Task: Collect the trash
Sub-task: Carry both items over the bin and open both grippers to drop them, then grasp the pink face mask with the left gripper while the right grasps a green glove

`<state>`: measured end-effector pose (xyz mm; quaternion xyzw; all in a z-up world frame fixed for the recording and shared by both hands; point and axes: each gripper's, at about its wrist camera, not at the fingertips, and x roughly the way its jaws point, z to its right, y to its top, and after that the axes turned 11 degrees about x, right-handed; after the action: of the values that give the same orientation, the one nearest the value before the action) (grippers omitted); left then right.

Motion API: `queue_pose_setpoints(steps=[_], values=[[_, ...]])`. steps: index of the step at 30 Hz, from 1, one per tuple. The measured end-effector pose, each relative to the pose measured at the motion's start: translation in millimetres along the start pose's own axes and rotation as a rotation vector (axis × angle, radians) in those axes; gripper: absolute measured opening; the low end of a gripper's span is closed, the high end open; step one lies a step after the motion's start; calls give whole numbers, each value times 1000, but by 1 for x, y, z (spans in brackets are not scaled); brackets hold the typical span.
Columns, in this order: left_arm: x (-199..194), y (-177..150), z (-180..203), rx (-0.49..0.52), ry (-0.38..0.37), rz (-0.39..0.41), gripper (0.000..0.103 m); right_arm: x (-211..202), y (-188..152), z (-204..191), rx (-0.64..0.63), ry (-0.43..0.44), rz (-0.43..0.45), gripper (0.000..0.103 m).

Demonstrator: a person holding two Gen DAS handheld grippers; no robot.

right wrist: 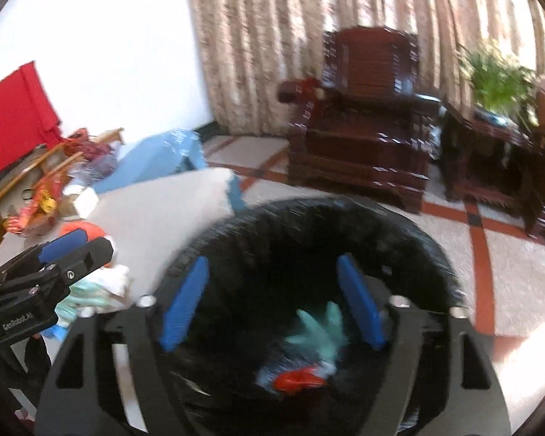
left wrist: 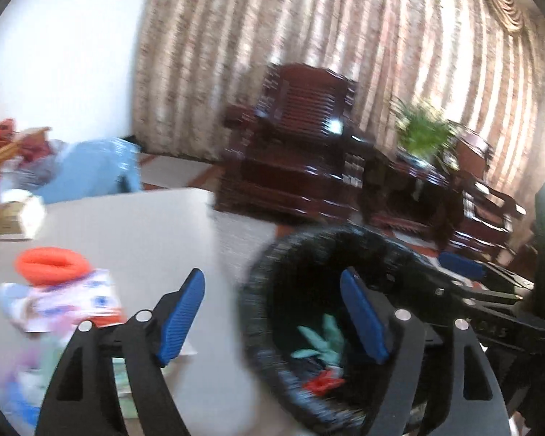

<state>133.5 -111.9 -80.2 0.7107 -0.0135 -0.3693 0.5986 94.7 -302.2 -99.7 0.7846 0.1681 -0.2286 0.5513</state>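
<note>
A bin lined with a black bag [left wrist: 345, 236] [right wrist: 309, 210] stands beside the white table [left wrist: 145, 225] [right wrist: 156, 210]. Inside it lie a crumpled teal piece [left wrist: 323, 341] [right wrist: 319, 330] and a red scrap [left wrist: 323, 381] [right wrist: 298, 379]. My right gripper [right wrist: 272, 305] hangs open over the bin's mouth with nothing between its blue pads. My left gripper [left wrist: 272, 316] is open and empty too, straddling the table edge and the bin's rim. On the table sit an orange ring [left wrist: 51, 265] and printed wrappers [left wrist: 65, 301] [right wrist: 105, 287]. Both views are blurred.
A dark wooden armchair [left wrist: 301, 138] [right wrist: 367, 120] and a side table with a green plant [left wrist: 425, 130] [right wrist: 497, 80] stand before the curtains. A blue bag [left wrist: 98, 170] [right wrist: 156, 160] and red clutter [right wrist: 47, 196] lie beyond the table. Tiled floor [right wrist: 508, 279] lies right of the bin.
</note>
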Motion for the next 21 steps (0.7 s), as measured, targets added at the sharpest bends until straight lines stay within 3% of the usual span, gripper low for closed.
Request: queue_pose_setpoints(steps=[9, 13, 21], values=[[-73, -44, -105, -67, 322, -26, 77, 27, -26, -121, -131, 250, -46, 90], [-95, -70, -137, -110, 442, -58, 77, 39, -42, -163, -175, 312, -67, 90], [-113, -107, -171, -175, 521, -96, 77, 66, -77, -227, -275, 351, -138, 80]])
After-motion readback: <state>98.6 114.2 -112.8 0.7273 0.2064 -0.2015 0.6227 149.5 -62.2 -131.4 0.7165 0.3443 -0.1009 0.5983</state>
